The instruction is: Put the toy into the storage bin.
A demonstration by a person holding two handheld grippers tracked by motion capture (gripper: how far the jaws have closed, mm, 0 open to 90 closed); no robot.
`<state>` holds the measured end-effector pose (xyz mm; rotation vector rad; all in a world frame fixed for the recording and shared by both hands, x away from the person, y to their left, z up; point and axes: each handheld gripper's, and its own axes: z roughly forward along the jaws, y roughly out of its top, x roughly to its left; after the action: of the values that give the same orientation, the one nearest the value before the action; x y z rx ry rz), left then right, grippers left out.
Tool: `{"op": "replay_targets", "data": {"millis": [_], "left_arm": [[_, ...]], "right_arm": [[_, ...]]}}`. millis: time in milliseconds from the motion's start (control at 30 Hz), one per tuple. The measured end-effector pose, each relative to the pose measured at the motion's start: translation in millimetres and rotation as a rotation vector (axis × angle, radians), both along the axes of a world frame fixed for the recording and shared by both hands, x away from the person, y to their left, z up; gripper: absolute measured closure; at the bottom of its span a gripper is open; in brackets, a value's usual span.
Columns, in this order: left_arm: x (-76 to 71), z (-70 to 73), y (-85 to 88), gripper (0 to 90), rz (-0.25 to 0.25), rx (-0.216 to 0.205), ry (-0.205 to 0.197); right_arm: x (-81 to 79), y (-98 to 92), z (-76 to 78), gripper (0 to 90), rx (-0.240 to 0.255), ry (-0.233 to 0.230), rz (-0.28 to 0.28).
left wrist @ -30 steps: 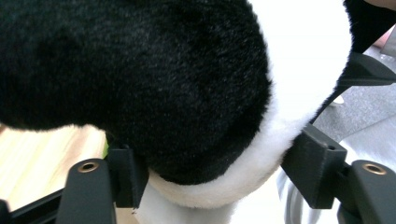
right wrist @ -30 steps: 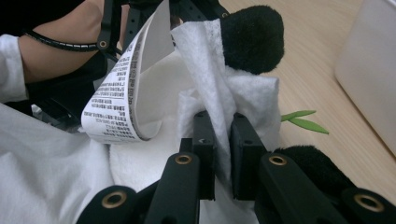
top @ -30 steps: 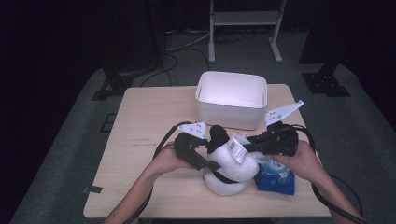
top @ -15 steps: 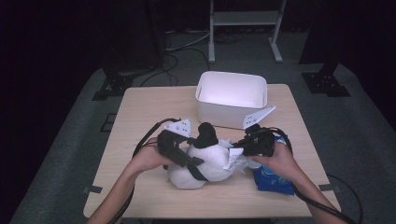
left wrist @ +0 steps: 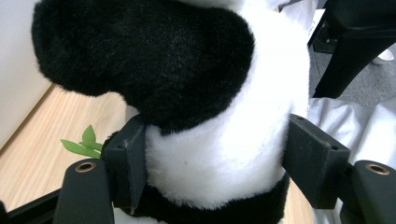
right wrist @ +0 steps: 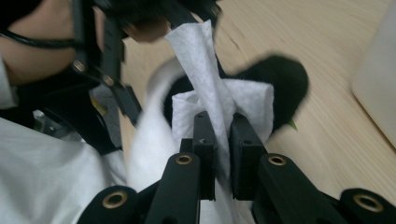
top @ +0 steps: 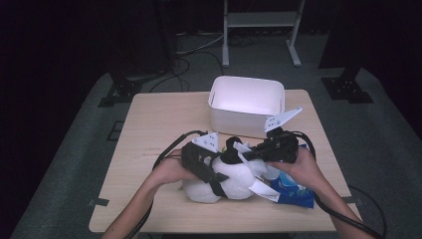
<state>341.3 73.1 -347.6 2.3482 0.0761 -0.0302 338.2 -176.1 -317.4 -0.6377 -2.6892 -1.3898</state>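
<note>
A black-and-white panda plush [top: 234,180] lies on the wooden table [top: 149,129] near its front edge. My left gripper [top: 215,175] reaches over it from the left. In the left gripper view its jaws [left wrist: 215,154] stand on either side of the plush's white body [left wrist: 224,140] with the pads pressing into the fur; they have just been opening a little. My right gripper [top: 245,154] comes in from the right, shut on a white wipe [right wrist: 205,60] that stands up against the plush's black ear [right wrist: 285,88]. The right gripper's jaws [right wrist: 223,126] pinch the wipe's folds.
A white plastic bin [top: 246,102] stands at the table's back, right behind the grippers. A blue wipe packet [top: 294,193] lies under the right hand. A small green leaf sprig [left wrist: 83,143] sticks out beside the plush. Cables trail from both grippers.
Both hands and the plush slid left across the table, then the left gripper and plush came partly back to the right. The right gripper ended farther left, still pinching the wipe.
</note>
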Motion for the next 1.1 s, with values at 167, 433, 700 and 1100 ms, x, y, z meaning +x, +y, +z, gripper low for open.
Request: {"op": "replay_targets", "data": {"millis": [167, 433, 700, 1100], "left_arm": [[-0.5, -6.0, -14.6, 28.6, -0.023, 0.024, 0.003], [2.9, -15.8, -20.8, 26.2, -0.019, 0.043, 0.026], [-1.1, -13.4, -11.1, 20.3, 0.026, 0.087, 0.002], [-3.4, -15.7, 22.3, 18.5, 0.070, 0.009, 0.015]], "right_arm": [[-3.9, 15.1, 1.4, 82.0, -0.014, -0.004, 0.043], [-3.2, 18.5, -24.5, 81.9, -0.078, 0.045, 0.053], [-5.8, 12.0, -30.9, 81.9, -0.084, 0.044, 0.042], [-5.1, 2.1, -35.9, 81.9, -0.085, 0.059, 0.027]]}}
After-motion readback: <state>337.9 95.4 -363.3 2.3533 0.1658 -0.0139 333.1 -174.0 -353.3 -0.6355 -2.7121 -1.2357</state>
